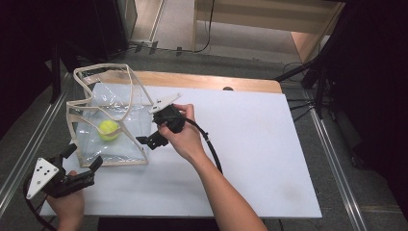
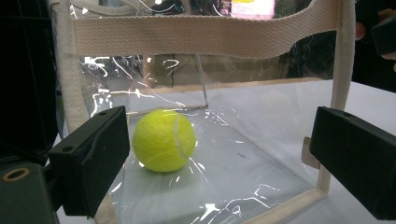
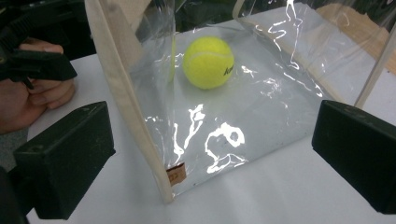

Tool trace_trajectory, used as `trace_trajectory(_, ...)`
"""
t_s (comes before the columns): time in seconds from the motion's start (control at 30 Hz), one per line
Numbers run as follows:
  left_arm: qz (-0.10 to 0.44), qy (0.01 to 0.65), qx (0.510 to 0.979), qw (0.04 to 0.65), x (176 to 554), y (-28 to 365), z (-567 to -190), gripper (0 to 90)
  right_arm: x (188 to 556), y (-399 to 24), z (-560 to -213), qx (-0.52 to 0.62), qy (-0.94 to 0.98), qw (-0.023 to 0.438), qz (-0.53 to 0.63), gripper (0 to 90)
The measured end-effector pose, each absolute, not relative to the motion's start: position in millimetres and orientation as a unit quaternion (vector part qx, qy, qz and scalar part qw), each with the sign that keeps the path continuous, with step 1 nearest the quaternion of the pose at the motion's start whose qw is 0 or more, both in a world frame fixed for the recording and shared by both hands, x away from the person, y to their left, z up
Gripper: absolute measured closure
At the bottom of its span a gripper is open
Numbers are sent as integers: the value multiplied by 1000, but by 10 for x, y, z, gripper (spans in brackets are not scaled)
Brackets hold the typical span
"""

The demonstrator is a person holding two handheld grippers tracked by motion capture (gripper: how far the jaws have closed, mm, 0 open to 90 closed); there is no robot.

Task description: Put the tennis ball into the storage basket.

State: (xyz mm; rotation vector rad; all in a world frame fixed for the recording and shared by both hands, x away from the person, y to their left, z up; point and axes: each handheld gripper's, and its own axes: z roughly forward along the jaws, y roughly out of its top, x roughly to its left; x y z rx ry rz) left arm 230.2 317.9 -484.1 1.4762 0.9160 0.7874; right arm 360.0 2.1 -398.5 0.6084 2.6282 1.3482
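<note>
A clear plastic bag [image 1: 110,122] with beige webbing trim stands on the left part of the white tabletop [image 1: 260,154]. A yellow tennis ball [image 1: 109,130] lies on its floor. My left gripper [image 1: 84,156] is open just off the bag's near left corner, touching nothing. In the left gripper view, the ball [image 2: 163,140] sits behind the bag's clear wall [image 2: 243,154], under the trim band [image 2: 205,35]. My right gripper [image 1: 151,140] is open at the bag's near right corner. In the right gripper view, the bag's corner edge [image 3: 126,93] rises between the jaws, with the ball [image 3: 208,63] beyond.
A wooden strip [image 1: 216,82] borders the table's far side. A black cable [image 1: 211,147] trails from the right gripper across the white top. Metal rails [image 1: 332,154] run along both sides, with dark stands and cables [image 1: 308,72] at the far right.
</note>
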Motion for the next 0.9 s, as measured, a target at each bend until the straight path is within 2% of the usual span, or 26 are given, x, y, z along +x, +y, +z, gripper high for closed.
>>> trace_trajectory(0.43,337,391,633,577,2301,3182,-4840,53,3476,-156,-4351,226,862,62,449,0)
trace_trajectory(0.9,337,393,633,576,2300,3181,-4840,53,3365,-397,-4561,244,848,74,464,0)
